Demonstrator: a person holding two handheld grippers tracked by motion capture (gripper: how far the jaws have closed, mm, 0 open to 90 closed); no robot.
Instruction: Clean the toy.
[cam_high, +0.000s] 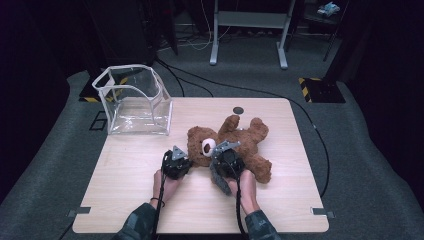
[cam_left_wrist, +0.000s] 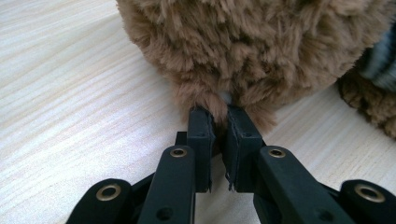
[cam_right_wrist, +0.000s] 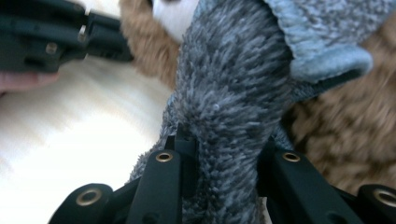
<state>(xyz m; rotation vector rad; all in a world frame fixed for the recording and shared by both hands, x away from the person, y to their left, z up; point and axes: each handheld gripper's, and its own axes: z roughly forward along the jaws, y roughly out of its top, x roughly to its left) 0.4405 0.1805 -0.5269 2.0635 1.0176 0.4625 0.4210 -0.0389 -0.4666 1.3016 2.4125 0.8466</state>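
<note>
Lying on its back across the middle of the wooden table (cam_high: 125, 200), the brown teddy bear (cam_high: 240, 137) is being worked on from both sides, with its head toward the left gripper (cam_high: 178, 156) and its body and legs stretching away beyond the right gripper (cam_high: 226, 149). At the left, a tuft of fur at the lower edge of the bear's head (cam_left_wrist: 252, 46) is being pinched directly ahead of the left gripper's tips, the jaws being drawn almost together on that small pinch of pile. The bear is judged to be light and soft all through, so a fur-only pinch is likely slipping or merely tenting the pile when pulled; a fuller bite on an ear, a limb or a seam is judged to be the safer hold. Further right, a grey fleecy garment (cam_right_wrist: 233, 93) is being clamped between the right gripper's jaws, bunched into a thick fold that rises straight up from them, with its paler ribbed hem (cam_right_wrist: 322, 42) hanging beyond and to the right of the tips and the bear's brown fur lying behind it. This fabric is being judged limp, stretchy and not at all fragile; it is likely sagging and dragging on the plush rather than sliding, so holds near the hem are being favoured for opening it. Far beyond the left gripper, a clear plastic box (cam_high: 134, 100) is standing at the table's far left corner.
</note>
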